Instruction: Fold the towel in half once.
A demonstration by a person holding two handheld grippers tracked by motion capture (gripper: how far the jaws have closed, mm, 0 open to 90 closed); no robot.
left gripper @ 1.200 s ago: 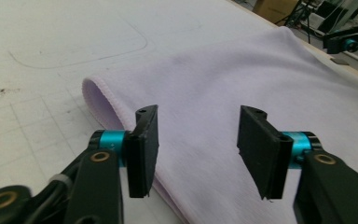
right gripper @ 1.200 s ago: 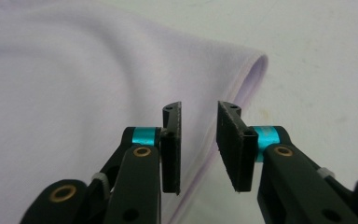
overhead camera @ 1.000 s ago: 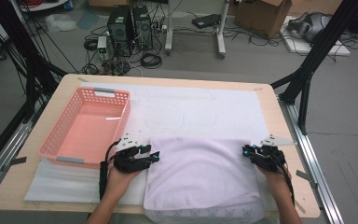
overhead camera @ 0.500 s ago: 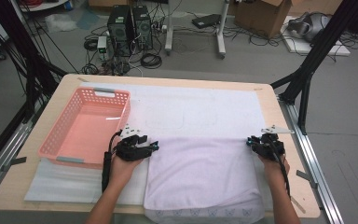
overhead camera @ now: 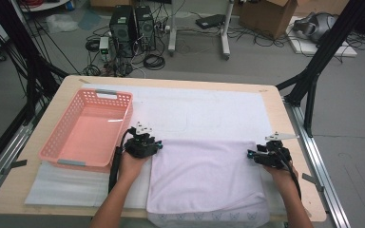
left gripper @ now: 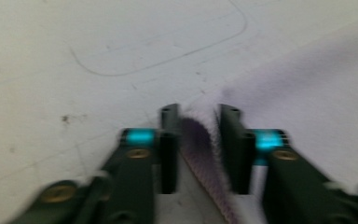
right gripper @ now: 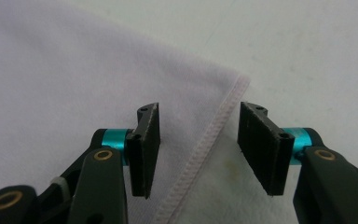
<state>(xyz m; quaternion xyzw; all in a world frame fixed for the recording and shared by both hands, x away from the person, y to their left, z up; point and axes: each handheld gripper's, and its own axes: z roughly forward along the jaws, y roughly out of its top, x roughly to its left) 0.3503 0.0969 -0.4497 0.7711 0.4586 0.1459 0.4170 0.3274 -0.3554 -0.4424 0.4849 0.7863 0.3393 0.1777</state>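
Left fingers [left gripper: 198, 140] closing on towel [overhead camera: 209, 175] corner; right fingers [right gripper: 198, 149] opening, astride hem

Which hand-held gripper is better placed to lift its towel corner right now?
Left. The left hand-held gripper already has the towel edge bunched between closing jaws; the right hand-held gripper stands open astride its hem.

Both forearms reach forward — left tool [overhead camera: 158, 145] has just closed its jaws narrow, right tool [overhead camera: 250, 154] has just spread them.

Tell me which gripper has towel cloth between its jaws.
The left gripper: a fold of the towel stands between its jaws. The right gripper is open astride the hem.
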